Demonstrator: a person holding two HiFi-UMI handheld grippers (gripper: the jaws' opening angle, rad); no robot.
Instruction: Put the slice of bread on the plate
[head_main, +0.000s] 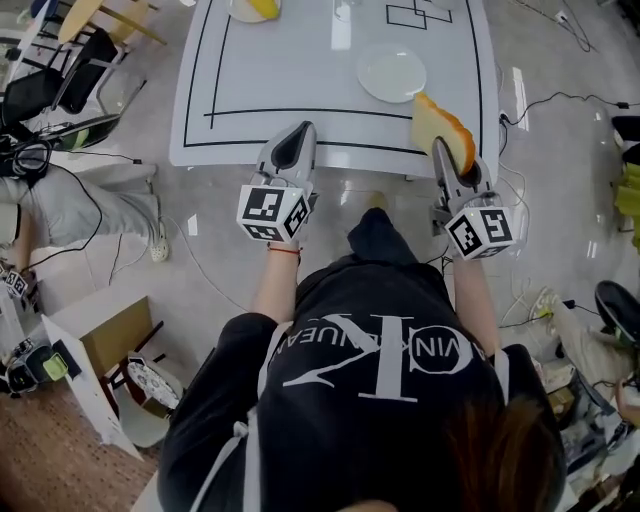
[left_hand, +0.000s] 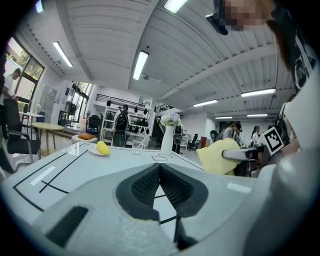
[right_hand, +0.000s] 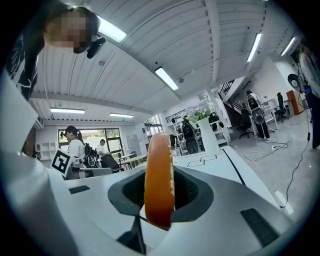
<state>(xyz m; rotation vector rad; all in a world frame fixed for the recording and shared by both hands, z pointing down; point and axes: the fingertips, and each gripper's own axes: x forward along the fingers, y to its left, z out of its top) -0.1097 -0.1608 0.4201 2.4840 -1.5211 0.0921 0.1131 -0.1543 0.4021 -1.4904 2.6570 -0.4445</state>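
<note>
My right gripper (head_main: 447, 143) is shut on the slice of bread (head_main: 442, 128), held on edge over the table's near right corner. From the right gripper view the bread (right_hand: 159, 180) shows its orange-brown crust, clamped upright between the jaws. The empty white plate (head_main: 391, 73) lies on the table just beyond and left of the bread. My left gripper (head_main: 296, 135) hovers over the table's near edge, jaws shut with nothing between them. In the left gripper view the pads (left_hand: 150, 185) meet, and the bread (left_hand: 220, 156) appears at the right.
The white table (head_main: 300, 100) carries black line markings. A second plate with a yellow item (head_main: 253, 8) sits at the far edge, beside a glass (left_hand: 137, 147) and a white vase (left_hand: 168, 139). Chairs (head_main: 60, 75) and cables (head_main: 100, 230) are on the floor at left.
</note>
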